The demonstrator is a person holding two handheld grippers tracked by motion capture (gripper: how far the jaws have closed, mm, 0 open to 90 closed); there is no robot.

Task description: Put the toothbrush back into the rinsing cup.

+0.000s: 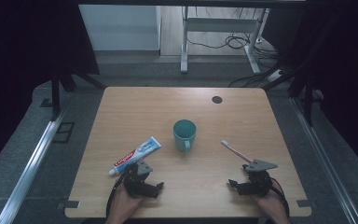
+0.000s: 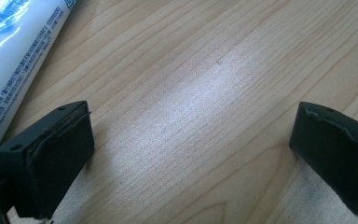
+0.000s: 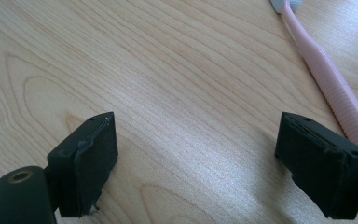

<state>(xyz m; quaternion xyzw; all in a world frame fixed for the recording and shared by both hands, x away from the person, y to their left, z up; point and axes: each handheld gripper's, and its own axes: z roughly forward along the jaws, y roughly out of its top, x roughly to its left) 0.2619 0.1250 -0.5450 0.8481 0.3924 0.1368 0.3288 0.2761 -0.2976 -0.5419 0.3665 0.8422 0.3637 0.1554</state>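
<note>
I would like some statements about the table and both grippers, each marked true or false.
1. The teal cup stands upright between the toothpaste tube and the pink toothbrush. True.
2. The left gripper is shut on the toothpaste tube. False: its jaws stand open over bare wood, with the tube beside one jaw.
3. The toothbrush is inside the cup. False: it lies on the wooden table, apart from the cup.
4. The right gripper is open and holds nothing. True.

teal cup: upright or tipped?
Upright: the teal cup stands on the table with its round mouth facing up, handle toward the near side.
</note>
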